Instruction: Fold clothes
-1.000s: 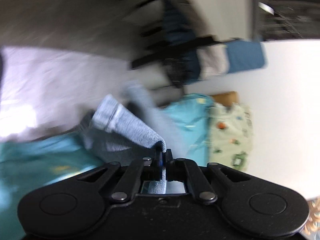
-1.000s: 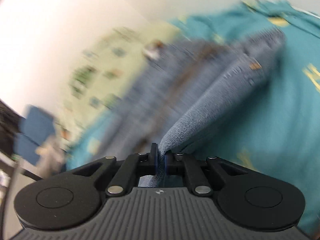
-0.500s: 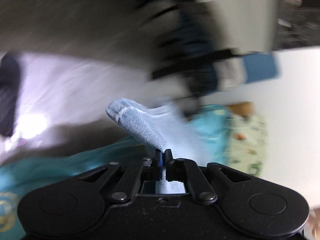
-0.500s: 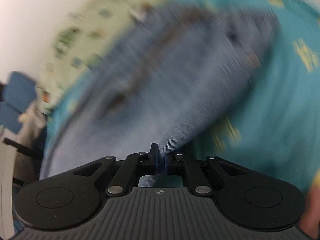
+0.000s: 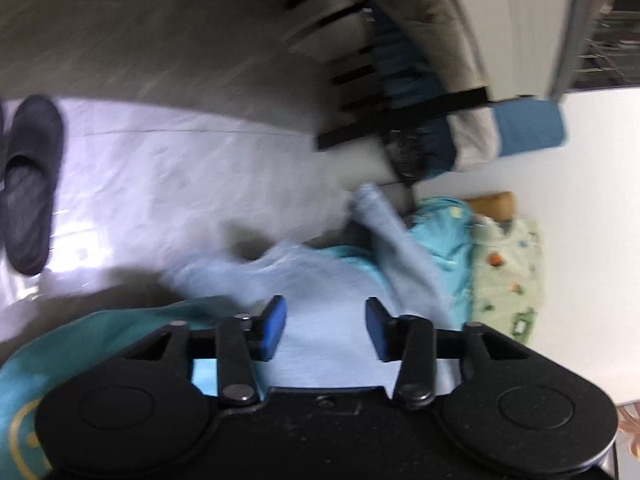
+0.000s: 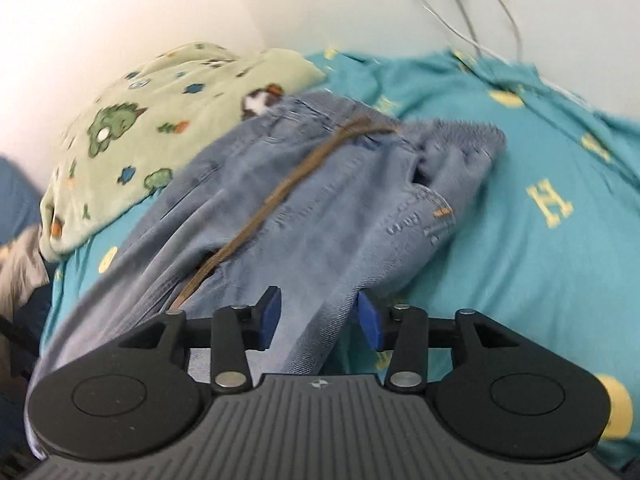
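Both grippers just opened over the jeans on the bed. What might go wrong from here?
1. The jeans lie bunched, one leg stretching toward the bed's edge; it may slide off toward the floor.
2. Denim sits between the open right gripper fingers and may snag when it lifts.
3. The brown belt lies loose across the jeans and may catch the next fold.

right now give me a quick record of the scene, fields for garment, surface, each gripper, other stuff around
garment: light blue jeans with a brown belt, lying loosely folded
surface: teal bedspread with yellow print
left gripper: open, over denim, gripping nothing
right gripper: open, denim between the fingers but not pinched
other: green dinosaur blanket beside the jeans; dark slipper on the floor; cables on the wall
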Motion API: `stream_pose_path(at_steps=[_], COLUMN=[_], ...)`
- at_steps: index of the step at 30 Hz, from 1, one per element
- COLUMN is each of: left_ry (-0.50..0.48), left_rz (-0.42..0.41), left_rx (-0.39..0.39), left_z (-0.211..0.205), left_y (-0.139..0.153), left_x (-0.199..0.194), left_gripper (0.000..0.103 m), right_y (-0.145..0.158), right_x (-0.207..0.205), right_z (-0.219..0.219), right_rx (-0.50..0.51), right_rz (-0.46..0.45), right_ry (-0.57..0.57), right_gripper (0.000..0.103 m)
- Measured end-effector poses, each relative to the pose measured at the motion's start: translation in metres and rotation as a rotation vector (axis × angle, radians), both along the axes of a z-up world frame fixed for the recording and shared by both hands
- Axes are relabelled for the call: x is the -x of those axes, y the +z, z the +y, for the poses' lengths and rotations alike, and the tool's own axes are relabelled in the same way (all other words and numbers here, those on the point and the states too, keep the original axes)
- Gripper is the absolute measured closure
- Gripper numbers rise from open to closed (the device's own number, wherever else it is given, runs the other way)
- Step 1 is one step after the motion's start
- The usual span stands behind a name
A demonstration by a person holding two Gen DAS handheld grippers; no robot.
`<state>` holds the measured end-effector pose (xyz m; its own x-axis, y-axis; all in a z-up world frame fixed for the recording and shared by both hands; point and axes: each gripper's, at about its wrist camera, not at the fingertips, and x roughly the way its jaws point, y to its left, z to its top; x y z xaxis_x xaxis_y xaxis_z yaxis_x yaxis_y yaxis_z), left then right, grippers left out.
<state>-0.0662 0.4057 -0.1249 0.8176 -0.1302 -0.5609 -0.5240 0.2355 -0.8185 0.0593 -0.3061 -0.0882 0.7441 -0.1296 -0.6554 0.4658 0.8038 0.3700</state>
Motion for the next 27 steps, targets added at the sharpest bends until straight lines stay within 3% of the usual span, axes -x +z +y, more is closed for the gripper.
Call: stream_pose_path(at_steps=[6, 11, 15, 16, 17, 19, 21, 24, 26, 27], left_ry=[-0.078, -0.032, 0.001, 0.005, -0.008, -0.047, -0.067, -0.082, -0.095, -0.094], left_rz=[-0.038, -0.042, -0.059, -0.066, -0.06, -0.038, -0.084, -0.152, -0.151, -0.111], left_rx=[0.047, 0.143, 0.219, 0.238, 0.219, 0.103, 0.037, 0.017, 0.003, -0.015], left_z=[-0.011, -0.005, -0.002, -0.001, -0.002, -0.004, -0.006, 0.0, 0.005, 0.005], left_y=[-0.016, -0.057, -0.076, -0.08, -0.077, -0.059, -0.036, 0.004, 0.015, 0.011], left_x=[-0.09, -0.168, -0.211, -0.22, -0.227, -0.236, -0.236, -0.226, -0.219, -0.217], left_gripper=[0.053, 0.054, 0.056, 0.061, 0.081, 0.101, 0.102, 0.102, 0.102, 0.102], right_y=[0.016, 0.013, 0.001, -0.003, -0.005, -0.008, -0.008, -0.007, -0.007, -0.007], right_x=[0.007, 0.011, -0.009, -0.014, -0.018, -0.027, -0.03, -0.028, -0.027, -0.026], right_z=[0.016, 0.002, 0.01, 0.013, 0.015, 0.019, 0.024, 0.03, 0.03, 0.029], right_rx=[0.189, 0.161, 0.138, 0.132, 0.128, 0.128, 0.124, 0.12, 0.117, 0.112], right_rz=[-0.075, -0.08, -0.031, -0.018, -0.008, 0.001, 0.006, 0.006, 0.005, 0.004], right_ry=[-0.043, -0.121, -0.066, -0.05, -0.038, -0.02, -0.008, 0.001, 0.007, 0.006], right_gripper=[0.052, 0.051, 0.052, 0.052, 0.052, 0.052, 0.052, 0.052, 0.052, 0.052])
